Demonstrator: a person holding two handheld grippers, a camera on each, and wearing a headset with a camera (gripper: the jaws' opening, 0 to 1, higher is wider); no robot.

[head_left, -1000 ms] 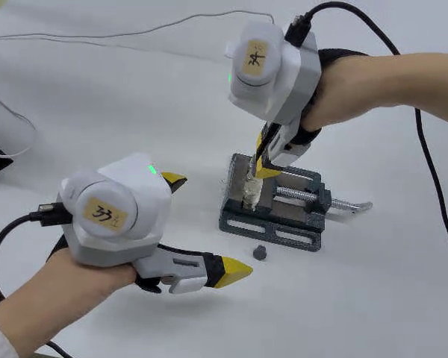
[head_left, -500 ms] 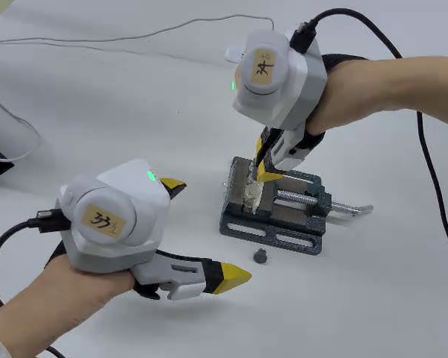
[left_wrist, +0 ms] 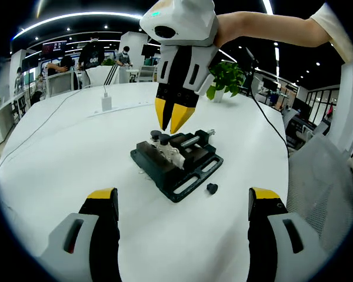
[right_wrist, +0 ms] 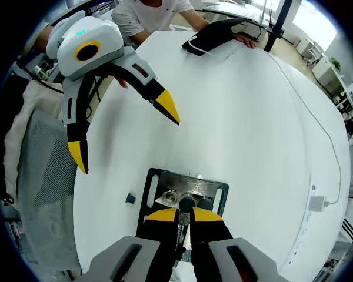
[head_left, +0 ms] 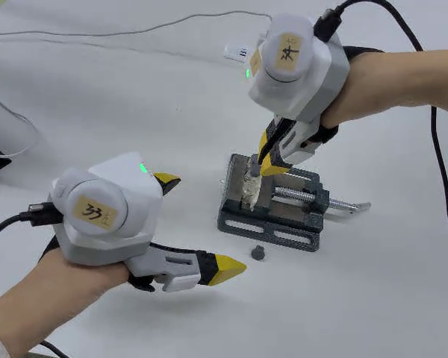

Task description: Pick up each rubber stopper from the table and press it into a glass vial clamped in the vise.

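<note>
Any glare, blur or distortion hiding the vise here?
Head view: soft even light, faint shadows, vise sharp. Left gripper view: fisheye bends the table edge, ceiling strips glare. Right gripper view: strong curvature, top-right corner washed out, vise partly behind that gripper's own jaws.

Two handheld grippers: one left gripper [head_left: 201,223] and one right gripper [head_left: 267,165]. One white desk [head_left: 134,112] carries one dark vise [head_left: 284,218]. One loose rubber stopper [head_left: 259,253] lies on the desk. In the left gripper view, two more dark stoppers [left_wrist: 155,136] sit on top of the glass vials [head_left: 249,192] in the vise. The vials are bunched too closely to count.
</note>
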